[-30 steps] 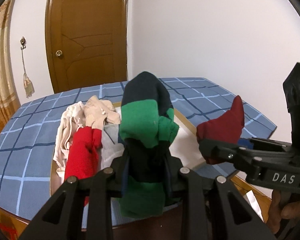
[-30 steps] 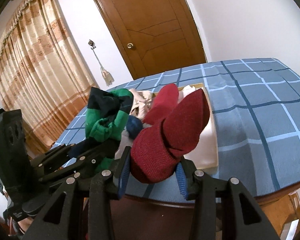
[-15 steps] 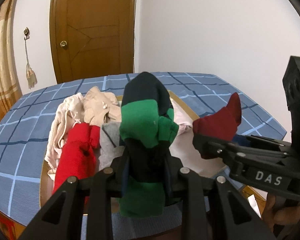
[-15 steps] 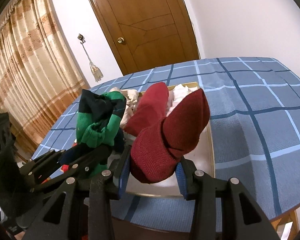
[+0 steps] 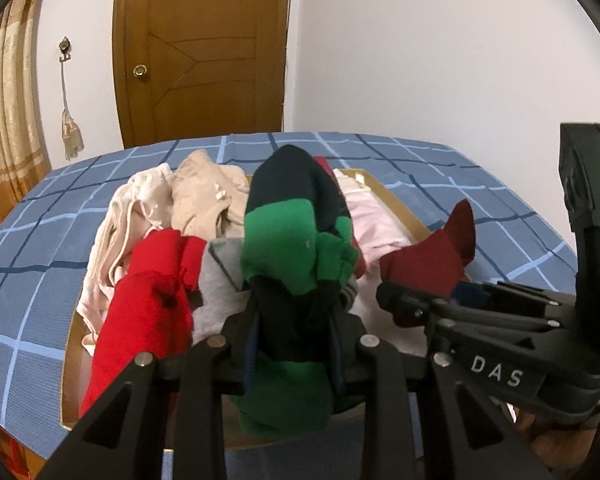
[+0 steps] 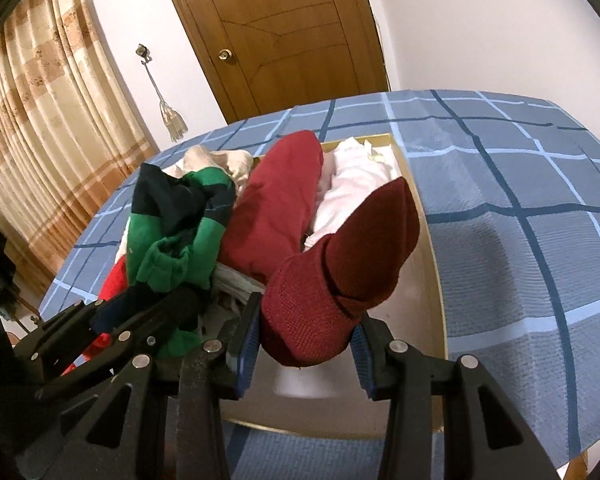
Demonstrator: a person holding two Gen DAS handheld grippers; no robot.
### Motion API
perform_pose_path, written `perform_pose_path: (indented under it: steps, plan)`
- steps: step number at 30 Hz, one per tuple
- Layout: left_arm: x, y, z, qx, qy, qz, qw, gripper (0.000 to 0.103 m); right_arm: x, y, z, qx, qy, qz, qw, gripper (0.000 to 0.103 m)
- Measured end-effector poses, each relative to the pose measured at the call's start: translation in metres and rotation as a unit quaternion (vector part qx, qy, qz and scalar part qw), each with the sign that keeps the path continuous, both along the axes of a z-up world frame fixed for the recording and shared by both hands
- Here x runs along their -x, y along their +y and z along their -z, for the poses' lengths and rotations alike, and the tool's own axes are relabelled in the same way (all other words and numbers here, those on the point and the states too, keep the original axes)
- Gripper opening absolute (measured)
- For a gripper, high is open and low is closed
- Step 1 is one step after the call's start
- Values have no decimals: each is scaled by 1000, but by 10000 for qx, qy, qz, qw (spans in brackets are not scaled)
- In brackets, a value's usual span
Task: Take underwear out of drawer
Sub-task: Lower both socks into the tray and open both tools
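Note:
A shallow wooden drawer (image 5: 400, 208) lies on the blue checked tablecloth (image 5: 36, 248), heaped with clothes. My left gripper (image 5: 296, 320) is shut on a green-and-navy striped garment (image 5: 288, 240) that stands up between its fingers over the drawer's near end. My right gripper (image 6: 304, 332) is shut on a dark red knitted garment (image 6: 340, 280), held just above the drawer's right side. In the drawer lie beige underwear (image 5: 204, 196), a bright red piece (image 5: 148, 300), a pale pink piece (image 5: 368, 220) and a larger red piece (image 6: 276, 208). The two grippers are close, side by side.
The drawer's right rim (image 6: 432, 264) runs beside bare tablecloth (image 6: 520, 240). A brown door (image 6: 280, 32) and a white wall stand behind the table. A striped curtain (image 6: 40, 120) hangs at the left. The table's near edge lies just below the grippers.
Both grippers have moved forward and lower over the drawer, each still carrying its garment. The door and wall have shifted in view. Neither grip has changed.

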State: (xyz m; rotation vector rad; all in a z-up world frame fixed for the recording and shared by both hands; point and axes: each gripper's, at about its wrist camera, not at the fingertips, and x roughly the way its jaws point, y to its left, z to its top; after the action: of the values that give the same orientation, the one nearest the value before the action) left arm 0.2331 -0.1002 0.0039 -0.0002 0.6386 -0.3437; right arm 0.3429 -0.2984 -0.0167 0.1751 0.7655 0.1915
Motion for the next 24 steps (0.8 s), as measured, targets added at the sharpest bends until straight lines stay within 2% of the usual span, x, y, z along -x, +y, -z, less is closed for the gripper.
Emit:
perform_pose_path:
  steps: [7,13,16,19,21,24]
  plan:
    - [-4,8,6,47,17,-79,10000,28,-13,9,13,135,173,-81,9997,44]
    - [-14,15,12,245,135,-200,9994,34,-18,17,18,324,165,-121,9993,44]
    - [-13,14,11,211,128,-205,9995,36,-19,19,17,383,159,-161,9990,44]
    - [-12,18,10,336,179,-249,9990,48,-19,18,17,399,134,-219,9989,44]
    - [-11,23,8,394,225,-347,9984,66,-19,14,18,247,92,-267,9993,44]
    - [-6,25,4,337,161,-398,9985,76,-15,6,16,14,-1,-354,9994,45]
